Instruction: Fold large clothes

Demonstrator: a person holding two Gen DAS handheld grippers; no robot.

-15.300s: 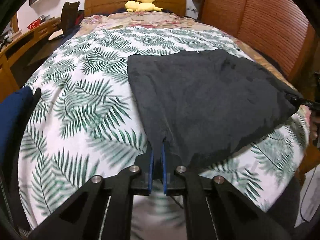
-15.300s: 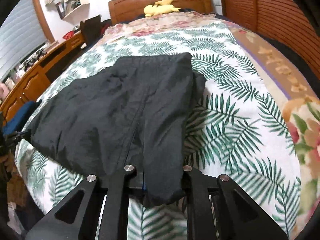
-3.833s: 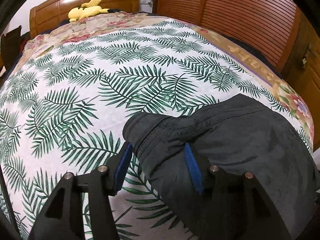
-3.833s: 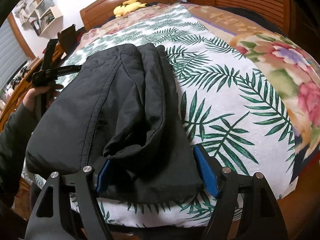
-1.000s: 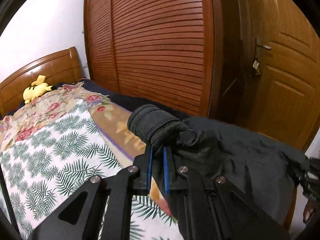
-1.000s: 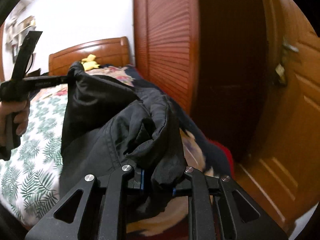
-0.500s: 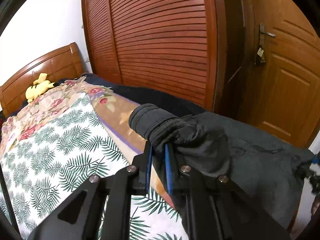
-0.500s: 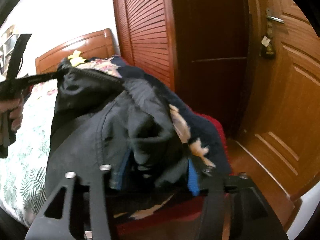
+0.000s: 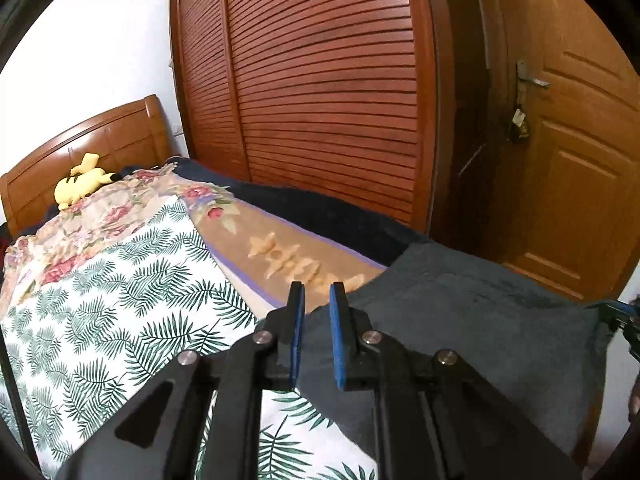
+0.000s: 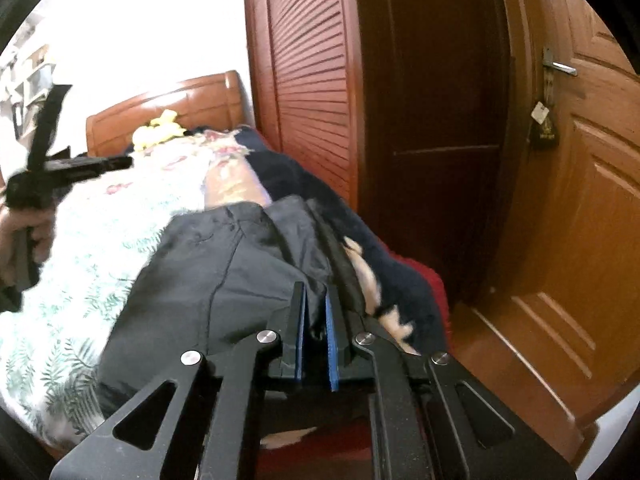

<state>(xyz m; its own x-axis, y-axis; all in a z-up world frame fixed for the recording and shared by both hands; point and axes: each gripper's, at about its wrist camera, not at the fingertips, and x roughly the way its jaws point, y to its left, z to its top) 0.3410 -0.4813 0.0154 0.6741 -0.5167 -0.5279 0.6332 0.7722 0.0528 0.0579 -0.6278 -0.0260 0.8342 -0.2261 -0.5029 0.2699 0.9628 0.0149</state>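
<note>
The folded black garment point(image 9: 472, 332) lies on the bed's near right corner and also shows in the right wrist view point(image 10: 224, 276). My left gripper point(image 9: 317, 294) hovers just above and left of it; its jaws stand slightly apart and hold nothing. My right gripper point(image 10: 314, 300) sits at the garment's near right edge, jaws narrowly apart, with a bit of dark cloth showing in the gap. The left gripper also shows, held by a hand, far left in the right wrist view point(image 10: 116, 162).
The bed has a palm-leaf sheet point(image 9: 120, 300), a floral cover point(image 9: 280, 256) and a dark blanket point(image 10: 400, 280) on its right side. A yellow plush point(image 9: 82, 186) lies by the wooden headboard. A slatted wardrobe point(image 9: 320, 100) and a wooden door point(image 10: 580, 220) stand right.
The garment was held up in both grippers and now lies on the bed corner. My left gripper has let go of it and opened. My right gripper has narrowed and lowered to the cloth's edge.
</note>
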